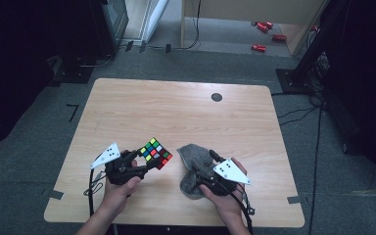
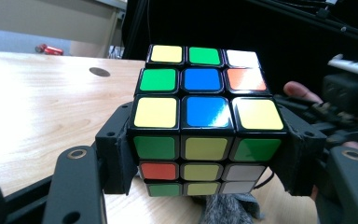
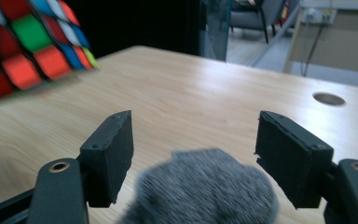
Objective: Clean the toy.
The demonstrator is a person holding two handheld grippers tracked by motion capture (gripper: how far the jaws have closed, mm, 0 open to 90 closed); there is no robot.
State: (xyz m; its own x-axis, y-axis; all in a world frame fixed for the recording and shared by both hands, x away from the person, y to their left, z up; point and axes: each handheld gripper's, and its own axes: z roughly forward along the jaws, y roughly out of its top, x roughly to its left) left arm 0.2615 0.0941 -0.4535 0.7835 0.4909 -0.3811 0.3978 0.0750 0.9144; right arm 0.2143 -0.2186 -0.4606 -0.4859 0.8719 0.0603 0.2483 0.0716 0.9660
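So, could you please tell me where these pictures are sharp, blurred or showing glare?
Left gripper view: the cube is sharp, with glare on its glossy blue stickers, and the background is dark. Right gripper view: the grey cloth close to the lens is soft, the cube's corner at top left is blurred, and the table is fairly clear. High view: the table is evenly lit, its surroundings dim.

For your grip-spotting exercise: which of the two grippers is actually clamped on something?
The left gripper: its pads press both sides of the puzzle cube. The right gripper stands open over the grey cloth.
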